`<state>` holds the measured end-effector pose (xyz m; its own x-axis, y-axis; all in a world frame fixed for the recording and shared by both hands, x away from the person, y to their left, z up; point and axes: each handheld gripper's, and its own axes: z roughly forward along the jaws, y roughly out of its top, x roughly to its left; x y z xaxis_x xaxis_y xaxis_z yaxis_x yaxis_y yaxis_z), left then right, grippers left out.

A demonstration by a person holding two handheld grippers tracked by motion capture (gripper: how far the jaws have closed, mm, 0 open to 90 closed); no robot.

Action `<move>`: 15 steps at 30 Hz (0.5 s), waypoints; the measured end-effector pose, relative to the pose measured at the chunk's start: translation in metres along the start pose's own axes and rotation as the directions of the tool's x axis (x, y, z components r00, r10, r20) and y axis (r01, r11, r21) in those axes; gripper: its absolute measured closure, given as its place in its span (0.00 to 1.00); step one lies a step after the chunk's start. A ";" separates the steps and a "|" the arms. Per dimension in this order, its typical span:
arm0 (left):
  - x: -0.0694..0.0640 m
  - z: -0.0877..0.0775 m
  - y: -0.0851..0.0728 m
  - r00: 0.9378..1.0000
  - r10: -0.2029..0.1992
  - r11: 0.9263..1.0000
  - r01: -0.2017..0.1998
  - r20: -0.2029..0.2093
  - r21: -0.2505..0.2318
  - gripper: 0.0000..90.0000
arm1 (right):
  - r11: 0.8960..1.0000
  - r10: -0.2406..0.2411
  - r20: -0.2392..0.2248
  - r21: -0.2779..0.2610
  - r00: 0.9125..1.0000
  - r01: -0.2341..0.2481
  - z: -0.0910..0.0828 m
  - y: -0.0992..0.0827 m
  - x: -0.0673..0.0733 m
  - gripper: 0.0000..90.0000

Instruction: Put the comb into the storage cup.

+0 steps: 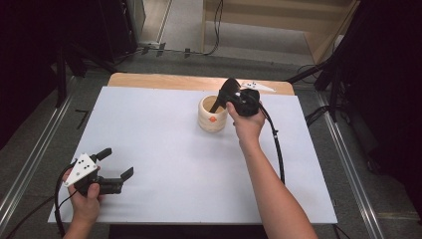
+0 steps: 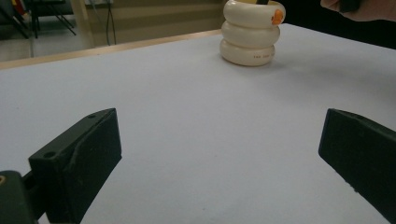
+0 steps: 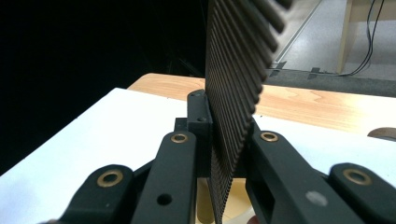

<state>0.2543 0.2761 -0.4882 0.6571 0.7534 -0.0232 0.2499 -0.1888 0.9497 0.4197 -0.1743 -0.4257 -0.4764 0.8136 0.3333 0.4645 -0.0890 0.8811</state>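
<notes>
In the high view, the right gripper [image 1: 222, 95] sits in the upper centre of the frame, tilted down over the mouth of a cream ribbed cup [image 1: 212, 114]. The cup stands upright on the white table sheet [image 1: 164, 149], just above the centre of the frame, with an orange mark on its side. The right hand [image 1: 247, 122] holds the gripper body just to the right of the cup.

In the right gripper view, the jaws are pressed together on a black ribbed strip [image 3: 236, 88], which stands upright between them and runs out of the top of the frame. The cream rim of the cup shows at the bottom centre, below the jaws. What the strip belongs to cannot be told.

The left gripper [image 1: 115, 162] lies at the lower left of the high view, held level just above the sheet by the left hand [image 1: 87, 199], well apart from the cup. Its jaws are spread wide, with nothing between them. In the left gripper view, the cup [image 2: 251, 35] appears at the top, right of centre, as three stacked rounded rings.
</notes>
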 end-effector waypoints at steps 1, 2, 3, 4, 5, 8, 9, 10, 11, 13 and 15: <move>0.000 0.000 0.000 1.000 0.001 1.000 -0.001 -0.001 0.002 0.00 | 1.000 0.005 0.001 0.003 1.000 -0.005 0.000 -0.001 0.000 0.92; 0.000 0.000 0.000 1.000 0.000 1.000 0.000 -0.001 0.002 0.00 | 1.000 0.006 0.002 0.004 1.000 -0.006 0.001 -0.001 0.000 0.92; 0.000 0.000 0.000 1.000 0.000 1.000 0.000 -0.002 0.002 0.00 | 1.000 0.008 0.000 0.005 1.000 -0.008 0.001 -0.002 -0.001 0.91; 0.000 0.000 0.000 1.000 0.001 1.000 -0.001 -0.001 0.002 0.00 | 1.000 0.008 0.001 0.006 1.000 -0.008 0.002 -0.003 -0.001 0.92; 0.000 0.000 0.000 1.000 0.001 1.000 -0.001 -0.002 0.002 0.00 | 1.000 0.009 0.002 0.008 1.000 -0.009 0.002 -0.003 -0.001 0.91; 0.000 0.000 0.000 1.000 0.003 1.000 -0.003 -0.002 0.004 0.00 | 1.000 0.016 0.000 0.012 1.000 -0.016 0.004 -0.005 -0.002 0.92; 0.000 0.000 0.000 1.000 0.005 1.000 -0.005 -0.003 0.007 0.00 | 1.000 0.018 -0.001 0.012 1.000 -0.018 0.004 -0.006 -0.002 0.91; 0.000 0.000 0.000 1.000 0.005 1.000 -0.005 -0.002 0.005 0.00 | 1.000 0.019 -0.001 0.013 1.000 -0.019 0.004 -0.006 -0.002 0.92; 0.000 0.000 0.000 1.000 0.004 1.000 -0.004 -0.002 0.005 0.00 | 1.000 0.021 -0.001 0.011 1.000 -0.021 0.005 -0.007 -0.002 0.91; 0.000 0.000 0.000 1.000 0.003 1.000 -0.003 -0.003 0.006 0.00 | 1.000 0.025 -0.002 0.017 1.000 -0.025 0.006 -0.008 -0.002 0.92; 0.000 0.000 0.000 1.000 0.003 1.000 -0.003 -0.002 0.004 0.00 | 0.999 0.030 -0.006 0.018 1.000 -0.030 0.006 -0.009 -0.003 0.92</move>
<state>0.2543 0.2760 -0.4881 0.6566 0.7540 -0.0196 0.2506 -0.1935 0.9485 0.4216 -0.1719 -0.4365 -0.4667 0.8073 0.3613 0.4916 -0.1028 0.8647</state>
